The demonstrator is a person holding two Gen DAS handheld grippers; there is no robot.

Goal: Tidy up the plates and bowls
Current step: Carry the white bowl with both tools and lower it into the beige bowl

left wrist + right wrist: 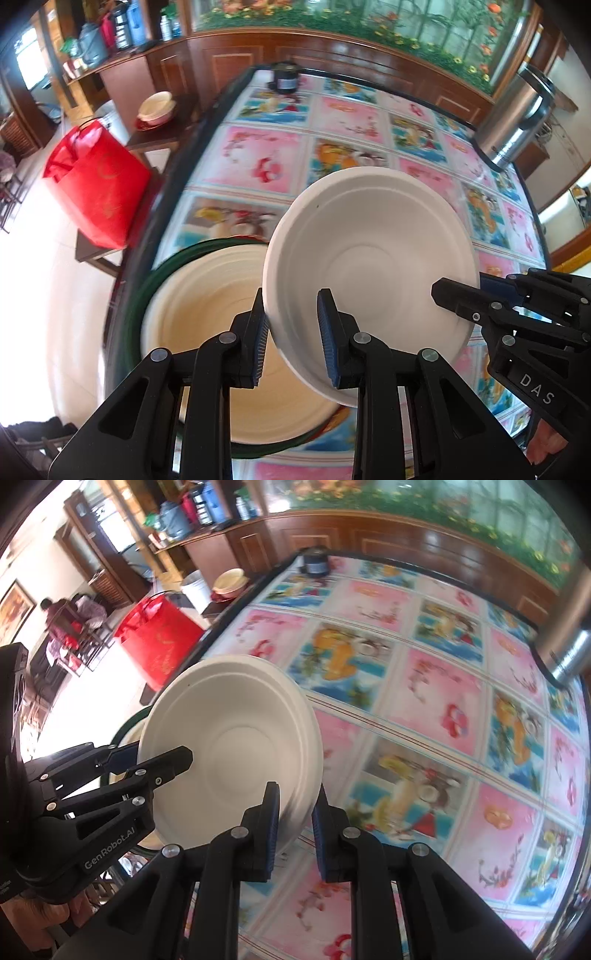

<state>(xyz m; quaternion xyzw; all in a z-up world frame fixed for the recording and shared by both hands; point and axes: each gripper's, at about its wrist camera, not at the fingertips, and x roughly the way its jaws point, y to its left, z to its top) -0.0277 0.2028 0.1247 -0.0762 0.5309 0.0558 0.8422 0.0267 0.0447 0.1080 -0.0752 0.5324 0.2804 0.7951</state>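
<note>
A white paper bowl [369, 266] is held tilted in the air between both grippers. My left gripper [291, 321] straddles its near left rim, jaws apart with a gap to the wall. My right gripper [295, 812] clamps the bowl's [236, 746] right rim; it also shows at the right of the left wrist view [458, 295]. Below and left, a stack of cream paper bowls [221, 343] sits inside a dark green ring [144, 280] on the table.
The table [424, 686] has a colourful picture cloth. A steel thermos [517, 122] stands at its right edge, a dark jar [284, 77] at the far end. A red bag [96, 184] and a side table with bowls [157, 107] stand left of it.
</note>
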